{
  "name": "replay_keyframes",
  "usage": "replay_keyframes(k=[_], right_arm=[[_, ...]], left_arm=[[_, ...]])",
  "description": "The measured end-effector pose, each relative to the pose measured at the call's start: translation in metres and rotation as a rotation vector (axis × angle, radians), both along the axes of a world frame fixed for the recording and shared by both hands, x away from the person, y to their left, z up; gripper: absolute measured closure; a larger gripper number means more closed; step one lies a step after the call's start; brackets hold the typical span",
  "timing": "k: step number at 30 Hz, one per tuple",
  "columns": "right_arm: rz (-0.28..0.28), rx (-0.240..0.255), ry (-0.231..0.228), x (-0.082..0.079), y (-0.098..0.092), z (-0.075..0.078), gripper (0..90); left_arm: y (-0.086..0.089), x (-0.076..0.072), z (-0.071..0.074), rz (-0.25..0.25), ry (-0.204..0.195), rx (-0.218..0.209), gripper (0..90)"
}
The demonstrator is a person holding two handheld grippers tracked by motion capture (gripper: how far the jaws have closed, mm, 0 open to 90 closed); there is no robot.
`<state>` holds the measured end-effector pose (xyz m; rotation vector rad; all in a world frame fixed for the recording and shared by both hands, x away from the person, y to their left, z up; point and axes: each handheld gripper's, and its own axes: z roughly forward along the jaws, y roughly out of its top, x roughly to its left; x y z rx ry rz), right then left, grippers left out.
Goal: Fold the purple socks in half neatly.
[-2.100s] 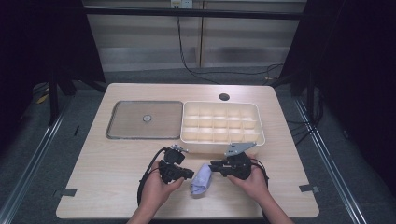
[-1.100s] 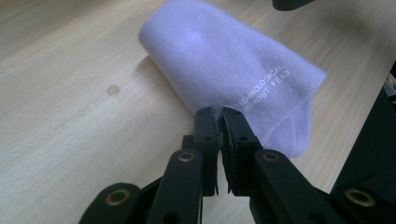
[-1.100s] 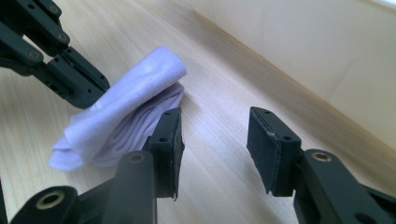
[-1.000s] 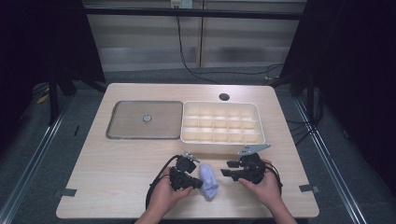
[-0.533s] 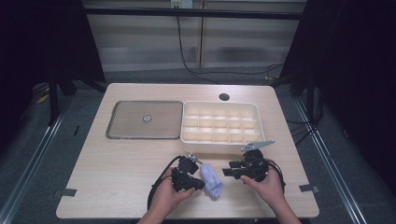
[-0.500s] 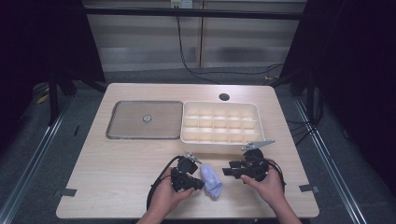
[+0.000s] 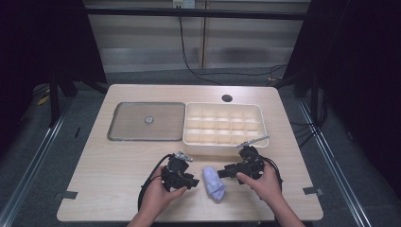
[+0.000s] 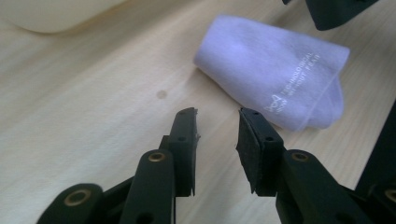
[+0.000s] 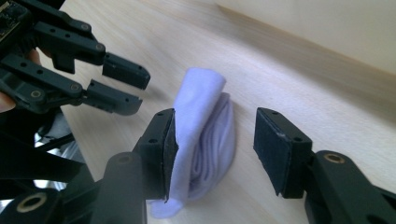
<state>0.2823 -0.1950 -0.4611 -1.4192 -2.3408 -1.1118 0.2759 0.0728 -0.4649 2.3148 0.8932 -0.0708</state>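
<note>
A folded pale lilac cloth (image 7: 213,183) with small white print lies on the wooden table near its front edge. My left gripper (image 7: 195,182) sits just left of the cloth. In the left gripper view the left gripper (image 8: 217,121) stands open with bare table between its pads, and the cloth (image 8: 271,79) lies a little beyond them. Its jaws have just been opening. My right gripper (image 7: 222,172) points at the cloth from the right. Its jaws have just been opening too. In the right gripper view the right gripper (image 9: 217,135) is open around the cloth (image 9: 205,126), which lies against one pad only.
A white tray (image 7: 221,104) divided into several compartments stands behind the grippers. To its left lies a flat grey tray (image 7: 132,124) with a small knob (image 7: 148,120). A round hole (image 7: 227,98) is in the table's far side. Cables trail from both grippers.
The left gripper has opened and drawn back to the left off the cloth, which now lies free on the table. The right gripper has barely moved.
</note>
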Motion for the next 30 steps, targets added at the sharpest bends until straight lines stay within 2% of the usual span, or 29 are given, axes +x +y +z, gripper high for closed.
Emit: replay_keyframes(k=[4,5,6,7,9,12,16,17,21,24,30], right_arm=[[-0.004,0.011,0.056,0.005,0.003,0.0,49.1],[-0.005,0.006,0.069,0.006,0.005,0.0,49.2],[-0.004,0.002,0.089,0.007,0.006,-0.001,49.1],[0.001,0.0,0.103,0.008,0.006,-0.001,49.2],[-0.003,-0.006,0.124,0.01,0.008,-0.001,49.4],[-0.009,-0.006,0.155,0.013,0.008,-0.002,50.1],[0.001,-0.019,0.168,0.014,0.011,-0.004,50.8],[0.002,-0.027,0.172,0.014,0.011,-0.005,50.9],[0.002,-0.028,0.182,0.014,0.013,-0.008,50.9],[0.004,-0.054,0.184,0.013,0.014,-0.012,51.0],[0.008,-0.09,0.202,0.012,0.014,-0.018,51.5]], left_arm=[[0.009,0.002,0.001,0.032,-0.041,-0.008,62.7],[0.013,0.004,0.002,0.012,-0.053,0.014,61.5],[0.015,0.004,0.001,0.026,-0.059,0.003,60.2],[0.017,0.004,0.0,0.034,-0.075,0.012,58.9],[0.023,0.006,-0.001,0.038,-0.086,0.022,58.3],[0.03,0.006,-0.002,0.059,-0.094,0.017,57.4],[0.036,0.006,-0.006,0.065,-0.126,0.006,53.3],[0.037,0.006,-0.006,0.062,-0.135,0.02,52.6],[0.038,0.006,-0.009,0.059,-0.176,0.03,49.4],[0.039,0.007,-0.011,0.052,-0.197,0.03,46.2],[0.039,0.007,-0.013,0.048,-0.216,0.034,43.1]])
